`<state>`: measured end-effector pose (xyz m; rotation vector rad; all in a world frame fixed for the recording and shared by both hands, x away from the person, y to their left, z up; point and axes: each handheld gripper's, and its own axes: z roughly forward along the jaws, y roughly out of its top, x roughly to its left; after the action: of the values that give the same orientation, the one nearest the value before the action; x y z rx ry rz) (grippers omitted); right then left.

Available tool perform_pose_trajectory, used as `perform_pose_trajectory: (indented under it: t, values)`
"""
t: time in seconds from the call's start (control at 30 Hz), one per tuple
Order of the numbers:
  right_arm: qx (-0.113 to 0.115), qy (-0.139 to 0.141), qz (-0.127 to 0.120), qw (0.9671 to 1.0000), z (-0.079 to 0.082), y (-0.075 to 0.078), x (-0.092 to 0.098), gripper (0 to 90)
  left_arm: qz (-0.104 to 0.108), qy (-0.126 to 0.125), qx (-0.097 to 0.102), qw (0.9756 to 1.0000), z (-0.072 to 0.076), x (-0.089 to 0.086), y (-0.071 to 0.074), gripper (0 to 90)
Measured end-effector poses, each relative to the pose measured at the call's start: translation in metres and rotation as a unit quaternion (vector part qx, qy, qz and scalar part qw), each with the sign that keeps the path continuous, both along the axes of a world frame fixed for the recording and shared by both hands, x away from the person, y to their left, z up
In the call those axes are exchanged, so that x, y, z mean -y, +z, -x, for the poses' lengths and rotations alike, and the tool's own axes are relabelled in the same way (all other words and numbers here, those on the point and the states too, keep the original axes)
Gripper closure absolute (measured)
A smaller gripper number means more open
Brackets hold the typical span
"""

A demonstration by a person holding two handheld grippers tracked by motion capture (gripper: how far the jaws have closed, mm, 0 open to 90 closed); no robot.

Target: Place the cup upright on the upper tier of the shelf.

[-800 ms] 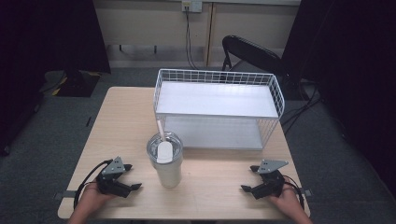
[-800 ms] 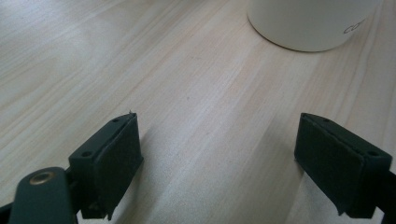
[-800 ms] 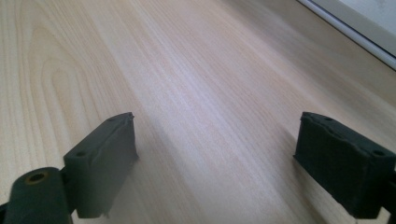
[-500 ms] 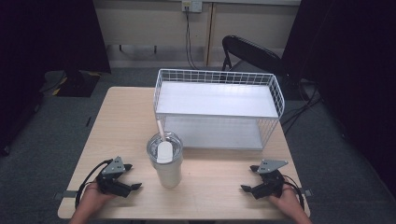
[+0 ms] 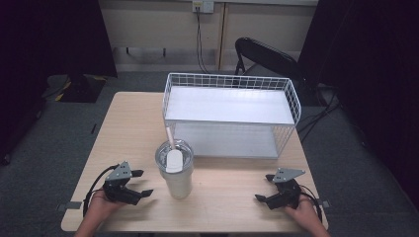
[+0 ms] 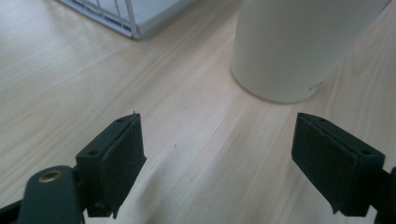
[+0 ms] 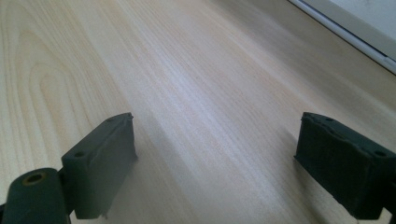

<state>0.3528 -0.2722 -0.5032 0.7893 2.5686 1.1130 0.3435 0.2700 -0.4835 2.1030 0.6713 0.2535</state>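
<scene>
No writing is legible. 1 cup [image 5: 176, 169] stands at the table's [image 5: 128, 128] 6 o'clock, 1 wire basket [image 5: 230, 113] at 12. The left gripper [image 5: 140, 183] and right gripper [image 5: 263, 188] are both spread wide, empty.

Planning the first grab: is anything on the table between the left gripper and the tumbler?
Nothing visible. The left gripper sits open, apart from the tumbler, and the left gripper view shows just bare table running from its jaws to the tumbler's base.
</scene>
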Motion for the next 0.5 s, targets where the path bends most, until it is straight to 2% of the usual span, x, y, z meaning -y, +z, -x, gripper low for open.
perform_pose_trajectory:
  t: [0.07,0.17,0.23,0.33,0.5]
  values:
    - [0.000,0.000,0.000,1.0000,0.000,0.000,0.000,11.4,0.002,0.000,0.003,1.0000,0.000,0.000,0.001,17.2]
    - [0.000,0.000,0.000,1.0000,0.000,0.000,0.000,11.4,0.010,-0.009,-0.011,0.9998,0.000,0.002,0.002,18.5]
    - [0.000,0.000,0.000,1.0000,0.000,0.000,0.000,11.4,0.012,-0.014,-0.014,0.9997,0.001,0.004,0.002,21.0]
    - [0.000,0.000,0.000,1.0000,0.000,0.000,0.000,11.4,0.006,-0.025,-0.004,0.9997,0.002,0.010,0.004,20.3]
    - [0.000,0.000,0.000,1.0000,0.000,0.000,0.000,11.4,0.009,-0.028,-0.003,0.9996,0.003,0.016,0.007,18.0]
